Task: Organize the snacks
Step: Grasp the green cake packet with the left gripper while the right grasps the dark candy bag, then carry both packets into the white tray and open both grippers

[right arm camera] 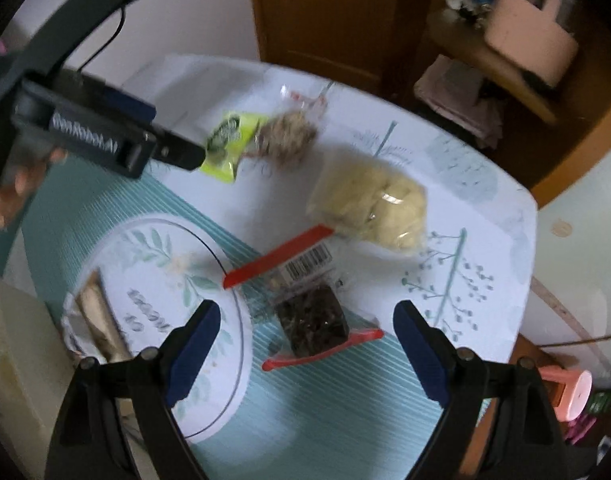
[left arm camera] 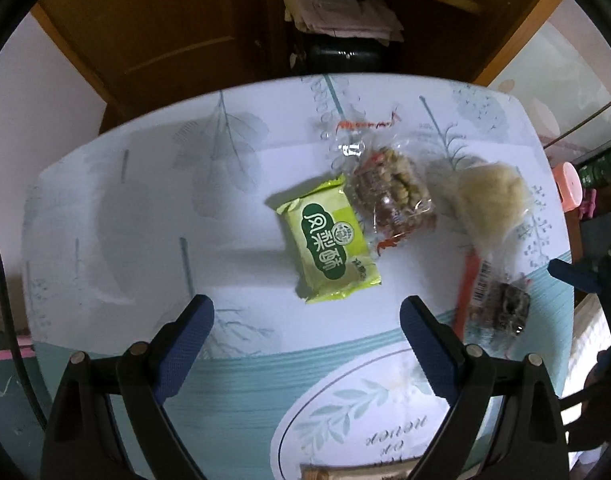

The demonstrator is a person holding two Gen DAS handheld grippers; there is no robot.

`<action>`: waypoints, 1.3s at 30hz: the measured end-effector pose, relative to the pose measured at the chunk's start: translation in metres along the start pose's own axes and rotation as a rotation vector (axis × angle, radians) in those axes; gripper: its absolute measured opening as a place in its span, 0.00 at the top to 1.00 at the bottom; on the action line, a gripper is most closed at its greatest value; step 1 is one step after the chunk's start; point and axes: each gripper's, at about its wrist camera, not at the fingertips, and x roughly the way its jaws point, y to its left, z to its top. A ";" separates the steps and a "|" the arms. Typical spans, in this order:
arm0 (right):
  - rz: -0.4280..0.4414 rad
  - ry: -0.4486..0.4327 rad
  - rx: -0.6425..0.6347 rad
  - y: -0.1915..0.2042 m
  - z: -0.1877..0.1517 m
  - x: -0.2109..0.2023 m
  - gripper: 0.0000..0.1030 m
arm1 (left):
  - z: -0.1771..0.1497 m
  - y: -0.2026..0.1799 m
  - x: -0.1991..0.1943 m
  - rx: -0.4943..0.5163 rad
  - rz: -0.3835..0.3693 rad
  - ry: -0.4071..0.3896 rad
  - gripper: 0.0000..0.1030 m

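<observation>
Several wrapped snacks lie on a pale table with a leaf-print cover (left arm camera: pixel 145 208). A green packet (left arm camera: pixel 329 240) lies just beyond my left gripper (left arm camera: pixel 307 312), which hovers open and empty. Touching the packet is a clear bag of brown nut snack (left arm camera: pixel 389 192), then a pale yellow bag (left arm camera: pixel 489 196) and a dark snack in a red-edged clear wrapper (left arm camera: pixel 501 304). In the right wrist view that dark snack (right arm camera: pixel 311 322) lies between and just ahead of my right gripper (right arm camera: pixel 307 320), open above it. The yellow bag (right arm camera: pixel 373 204), green packet (right arm camera: pixel 225 140) and left gripper (right arm camera: pixel 105 140) show farther off.
A tan wrapped bar (right arm camera: pixel 101 320) lies at the table's near edge. Wooden cabinet doors (left arm camera: pixel 165 20) and a shelf with stacked papers (left arm camera: pixel 337 8) stand behind the table. A pink round object (right arm camera: pixel 569 396) sits off the table's right side.
</observation>
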 end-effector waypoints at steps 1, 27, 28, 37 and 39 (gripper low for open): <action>-0.002 0.007 -0.005 -0.001 0.000 0.006 0.14 | 0.001 0.000 0.003 0.001 0.000 0.003 0.09; 0.080 -0.049 0.202 -0.023 -0.014 0.018 0.57 | 0.010 -0.018 0.022 -0.018 0.085 -0.111 0.67; 0.084 -0.050 0.207 -0.022 -0.016 0.018 0.57 | 0.008 -0.019 0.021 -0.018 0.090 -0.112 0.67; 0.117 -0.094 0.266 -0.016 -0.031 -0.006 0.58 | -0.035 -0.009 -0.025 -0.007 0.067 -0.138 0.67; 0.123 -0.117 0.272 -0.012 -0.035 -0.021 0.58 | -0.044 -0.010 -0.045 0.002 0.049 -0.165 0.67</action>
